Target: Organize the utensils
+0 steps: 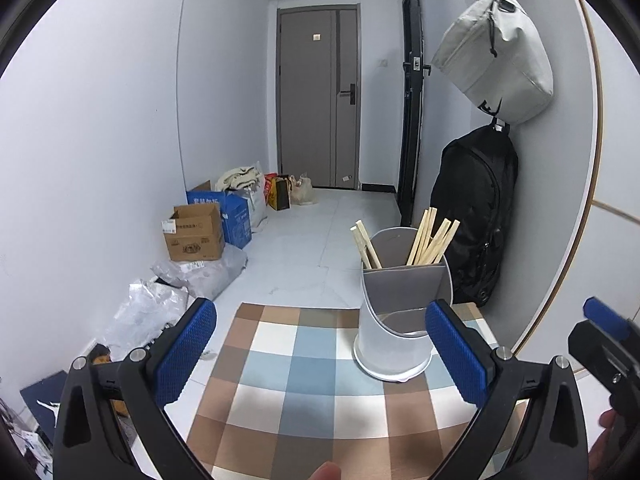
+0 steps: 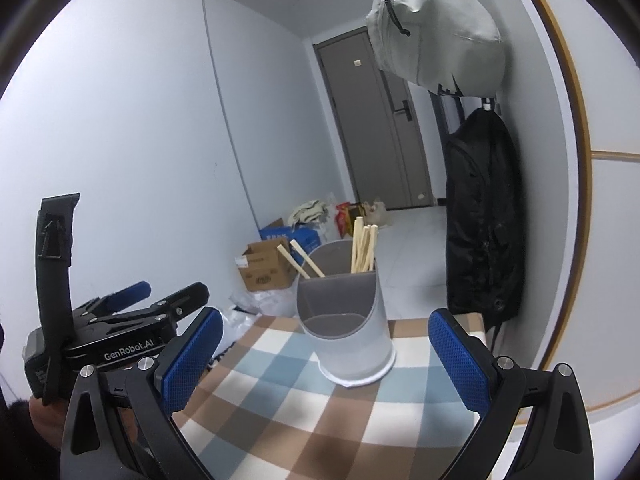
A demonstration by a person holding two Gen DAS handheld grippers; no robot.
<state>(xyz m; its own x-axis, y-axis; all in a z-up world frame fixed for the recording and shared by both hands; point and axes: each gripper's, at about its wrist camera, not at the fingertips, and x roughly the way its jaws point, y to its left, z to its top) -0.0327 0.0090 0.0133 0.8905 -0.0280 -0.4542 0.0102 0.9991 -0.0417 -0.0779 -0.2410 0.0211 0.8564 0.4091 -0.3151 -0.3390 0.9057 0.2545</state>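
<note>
Chopsticks stand in the back part of a grey utensil holder, which sits upright on the checked cloth of the bench, near its far right corner. Most of the sticks lean to the right side of that back part, and two chopsticks lean to the left side. The front part of the holder is lower, and I see nothing inside it from here.

My left gripper hovers above the bench, with its jaws wide apart and nothing between them; the holder is just ahead, a little to the right. My right gripper is also above the bench, with the jaws spread wide and gripping nothing, and the holder stands ahead between its blue pads, not touching them. In the right wrist view the left gripper is visible beside it at the left.

Behind the bench a black backpack and a grey bag hang on the wall. Cardboard boxes lie on the floor by the left wall.
</note>
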